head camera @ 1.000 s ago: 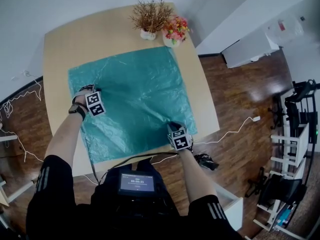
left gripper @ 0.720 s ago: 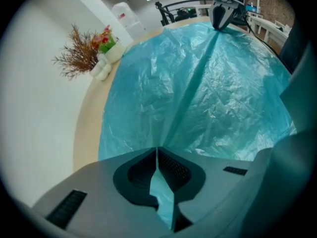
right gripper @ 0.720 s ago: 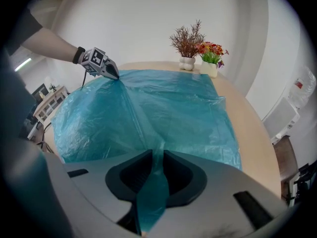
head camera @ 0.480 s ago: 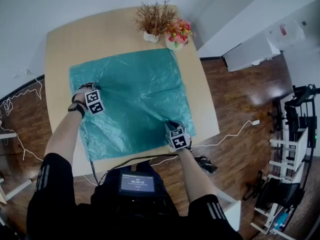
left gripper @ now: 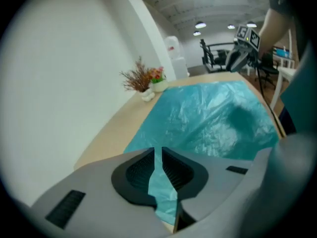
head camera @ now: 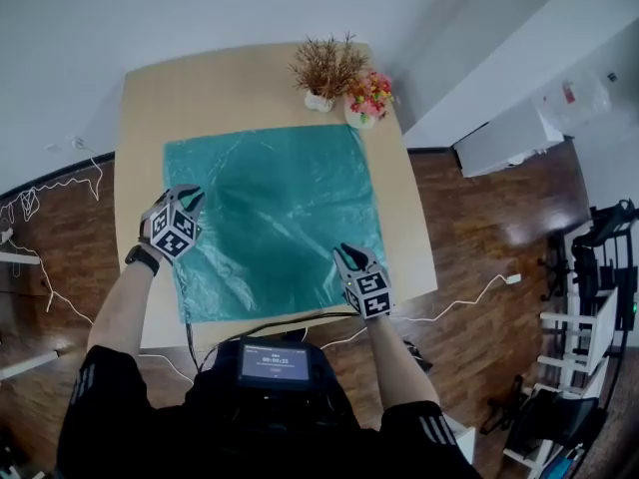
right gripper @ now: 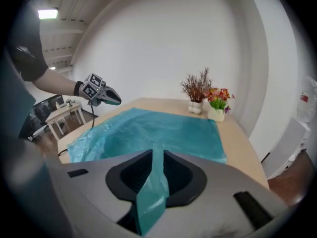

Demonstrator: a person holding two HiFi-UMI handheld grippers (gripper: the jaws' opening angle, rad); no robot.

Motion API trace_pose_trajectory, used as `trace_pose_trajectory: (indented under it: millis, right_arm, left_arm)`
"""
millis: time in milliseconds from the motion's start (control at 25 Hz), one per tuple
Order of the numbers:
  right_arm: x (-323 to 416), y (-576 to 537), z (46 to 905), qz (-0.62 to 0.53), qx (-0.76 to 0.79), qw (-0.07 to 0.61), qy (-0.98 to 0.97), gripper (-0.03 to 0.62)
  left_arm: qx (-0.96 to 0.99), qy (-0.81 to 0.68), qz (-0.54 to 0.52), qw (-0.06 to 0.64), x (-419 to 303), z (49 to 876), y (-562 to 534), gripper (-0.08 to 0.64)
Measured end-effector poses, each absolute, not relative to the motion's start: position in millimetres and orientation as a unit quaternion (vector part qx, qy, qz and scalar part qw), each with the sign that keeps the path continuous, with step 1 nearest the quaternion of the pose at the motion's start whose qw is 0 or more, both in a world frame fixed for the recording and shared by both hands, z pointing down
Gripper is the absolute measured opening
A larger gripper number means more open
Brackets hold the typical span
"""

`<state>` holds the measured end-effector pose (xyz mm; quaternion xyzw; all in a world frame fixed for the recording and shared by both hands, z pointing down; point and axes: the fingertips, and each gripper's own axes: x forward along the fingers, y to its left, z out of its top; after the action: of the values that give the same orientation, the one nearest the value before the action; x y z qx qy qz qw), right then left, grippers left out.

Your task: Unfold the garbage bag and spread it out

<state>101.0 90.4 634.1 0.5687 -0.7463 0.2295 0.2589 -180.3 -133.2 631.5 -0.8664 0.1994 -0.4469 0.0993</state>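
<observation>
The teal garbage bag (head camera: 270, 218) lies spread flat over the wooden table (head camera: 140, 108). My left gripper (head camera: 188, 200) hovers over the bag's left edge. Its jaws have just been opening and stand a narrow gap apart, and they grip nothing. In the left gripper view the bag (left gripper: 213, 113) shows through the gap of my left gripper (left gripper: 157, 150). My right gripper (head camera: 345, 253) hangs above the bag's near right part, jaws partly apart, empty. The right gripper view shows the bag (right gripper: 148, 128) beyond my right gripper (right gripper: 158, 152).
A dried brown plant (head camera: 324, 73) and a pot of flowers (head camera: 367, 98) stand at the table's far right corner, just beyond the bag. Cables (head camera: 469, 292) run over the wooden floor and along the near table edge. A white cabinet (head camera: 509, 138) stands to the right.
Both grippers have lifted off the bag. The left one has rolled and its jaws have parted. The bag stays flat on the table.
</observation>
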Motion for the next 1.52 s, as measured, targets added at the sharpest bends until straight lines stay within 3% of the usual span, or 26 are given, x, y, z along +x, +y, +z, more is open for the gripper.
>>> trace_pose_trajectory:
  millis: [320, 800, 1520]
  right_arm:
    - [90.8, 99.7, 533.3, 0.143, 0.541, 0.187, -0.807, 0.089]
    - [87.2, 174.9, 479.6, 0.102, 0.518, 0.149, -0.836, 0.081]
    - [64.6, 228.6, 458.7, 0.09, 0.533, 0.126, -0.832, 0.074]
  left_arm:
    - [-0.893, 0.306, -0.329, -0.011, -219.5, 518.8, -30.1, 0.083]
    - [-0.885, 0.381, -0.263, -0.057, -235.0, 483.3, 125.5, 0.083]
    - [-0.905, 0.341, -0.252, -0.024, -219.0, 482.8, 185.0, 0.083]
